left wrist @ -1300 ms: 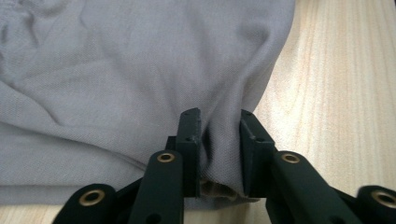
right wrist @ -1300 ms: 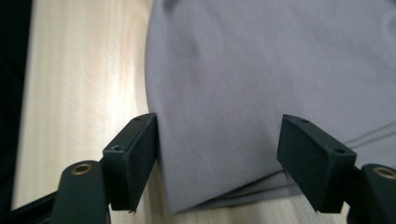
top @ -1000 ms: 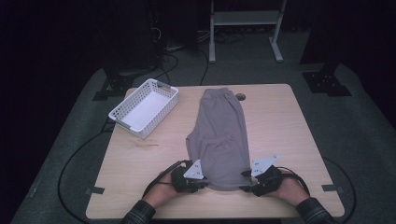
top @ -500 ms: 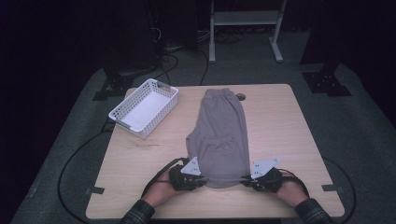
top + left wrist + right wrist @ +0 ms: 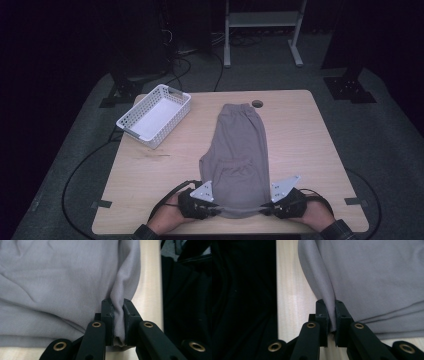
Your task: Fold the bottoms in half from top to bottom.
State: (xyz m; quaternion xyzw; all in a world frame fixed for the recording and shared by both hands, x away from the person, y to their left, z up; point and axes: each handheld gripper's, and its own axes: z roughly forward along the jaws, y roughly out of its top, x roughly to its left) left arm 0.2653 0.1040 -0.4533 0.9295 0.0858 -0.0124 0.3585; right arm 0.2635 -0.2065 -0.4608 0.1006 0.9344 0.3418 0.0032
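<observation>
Both my claws, left gripper [image 5: 216, 211] and right gripper [image 5: 264, 210], having just closed, pinching the grey shorts [image 5: 240, 150] at the near hem corners, garment lengthwise away from me, waistband far.

Desk [image 5: 150, 185] evenly lit from above, dark room around it, soft faint shadows, high view slightly grainy, close views sharp on cloth [image 5: 62, 277], black claw arms underexposed

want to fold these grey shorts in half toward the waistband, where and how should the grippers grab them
Grip the two near corners of the grey shorts, at the hem by the table's front edge, coming in low from the person's side. The shorts lie flat and lengthwise, waistband far, so that edge is free to pinch. The left gripper and right gripper are each shut on a fold there.
</observation>
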